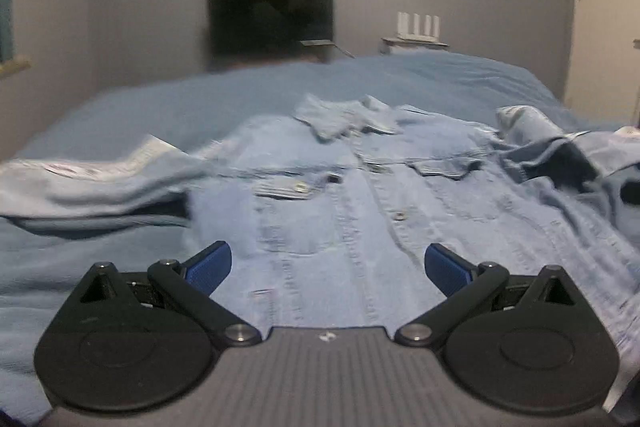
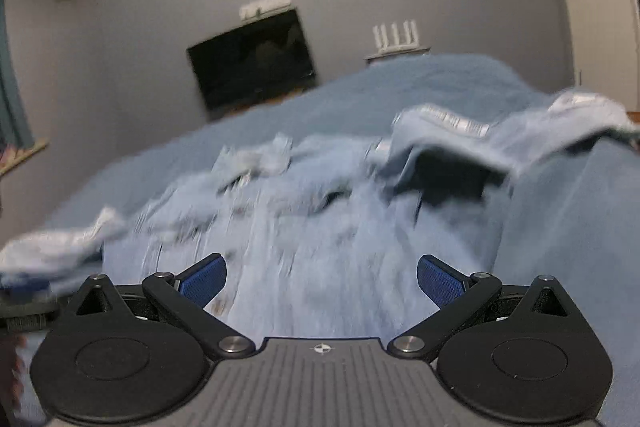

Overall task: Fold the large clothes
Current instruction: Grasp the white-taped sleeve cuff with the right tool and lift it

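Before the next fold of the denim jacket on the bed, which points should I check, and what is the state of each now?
1. Left gripper jaws open, empty: ok.
2. Right gripper jaws open, empty: ok.
3. Denim jacket lies front up on the bed: ok.
4. Left sleeve flat: not ok, bunched.
5. Right sleeve flat: not ok, crumpled.
6. Hem position: cannot tell, hidden below the grippers.

Dim, bluish light; fisheye-bent edges; the right wrist view heavily motion-blurred.
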Demonstrator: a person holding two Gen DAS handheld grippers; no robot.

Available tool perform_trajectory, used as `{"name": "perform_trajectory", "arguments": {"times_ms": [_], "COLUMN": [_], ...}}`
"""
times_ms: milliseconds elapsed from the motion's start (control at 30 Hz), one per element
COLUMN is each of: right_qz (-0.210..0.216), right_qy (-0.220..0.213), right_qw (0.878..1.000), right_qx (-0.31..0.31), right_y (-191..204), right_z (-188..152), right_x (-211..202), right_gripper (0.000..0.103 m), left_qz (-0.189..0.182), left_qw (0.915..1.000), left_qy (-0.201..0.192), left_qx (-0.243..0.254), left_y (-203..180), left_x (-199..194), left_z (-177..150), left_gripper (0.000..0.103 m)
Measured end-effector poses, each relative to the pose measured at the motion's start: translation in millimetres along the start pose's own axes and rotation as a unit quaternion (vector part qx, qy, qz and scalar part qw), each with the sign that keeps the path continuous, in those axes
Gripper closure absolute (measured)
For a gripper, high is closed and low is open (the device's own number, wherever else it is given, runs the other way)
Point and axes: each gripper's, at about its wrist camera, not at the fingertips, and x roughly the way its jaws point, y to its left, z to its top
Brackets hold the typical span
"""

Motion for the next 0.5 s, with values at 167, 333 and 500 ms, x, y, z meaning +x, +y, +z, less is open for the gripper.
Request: {"name": "perform_trajectory", "arguments": {"times_ms": [167,333,500], "right_qz": [-0.056,-0.117,-0.162], "right_qy": [-0.018,-0.017,-0.036], "right_qw": [0.996,0.979,0.948], "right_qx": [0.069,0.165,0.272], "right_y": [-56,-145,-216], "right_z": [52,79,83], "right_x": [14,31,38], "right_gripper": [0.0,0.0,0.012], "left_qz": [-0.033,-0.029,-0.015], "left_qw": [0.9966,0.9936,0.9936], "left_qy": [0.036,0.098,0.109], "left_qx": [-0.066,-0.049,-0.026], "left_y": [16,30,35], "left_x": [33,65,77], "left_z": [-4,-32,-43], "left_gripper": [0.0,0.0,0.0]}}
